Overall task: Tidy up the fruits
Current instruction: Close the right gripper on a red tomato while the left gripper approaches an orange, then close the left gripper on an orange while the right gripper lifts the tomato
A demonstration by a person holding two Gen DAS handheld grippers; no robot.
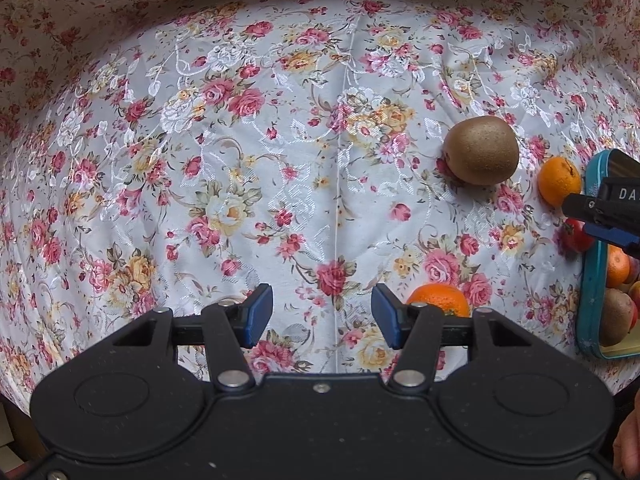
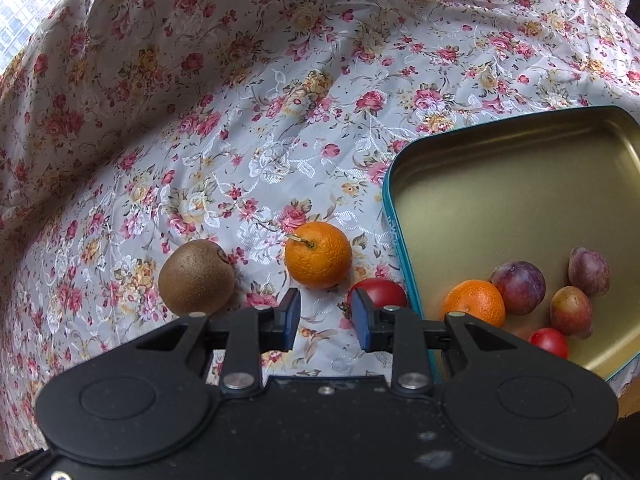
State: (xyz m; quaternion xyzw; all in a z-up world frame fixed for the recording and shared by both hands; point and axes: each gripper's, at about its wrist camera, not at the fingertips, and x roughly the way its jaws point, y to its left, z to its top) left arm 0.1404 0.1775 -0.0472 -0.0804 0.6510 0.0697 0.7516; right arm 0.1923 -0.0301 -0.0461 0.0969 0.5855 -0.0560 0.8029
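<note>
On the flowered cloth lie a brown kiwi (image 2: 196, 278) (image 1: 482, 150), a stemmed orange (image 2: 318, 255) (image 1: 559, 181) and a red tomato (image 2: 380, 294) (image 1: 576, 236). My right gripper (image 2: 326, 320) points down just in front of them, open, with only cloth between its blue pads; the tomato shows just behind its right finger. My left gripper (image 1: 322, 316) hangs open over bare cloth, holding nothing. A second orange (image 1: 438, 300) sits partly hidden behind its right finger. The teal tin tray (image 2: 394, 216) (image 1: 586, 280) holds an orange (image 2: 474, 304), plums (image 2: 518, 288) and a small tomato (image 2: 549, 343).
The tray's far half shows bare gold metal (image 2: 520, 168). In the left wrist view a kiwi (image 1: 616, 320) also lies in the tray, and the right tool's black body (image 1: 616, 200) reaches in above the tray's edge. The cloth rises in folds at the back.
</note>
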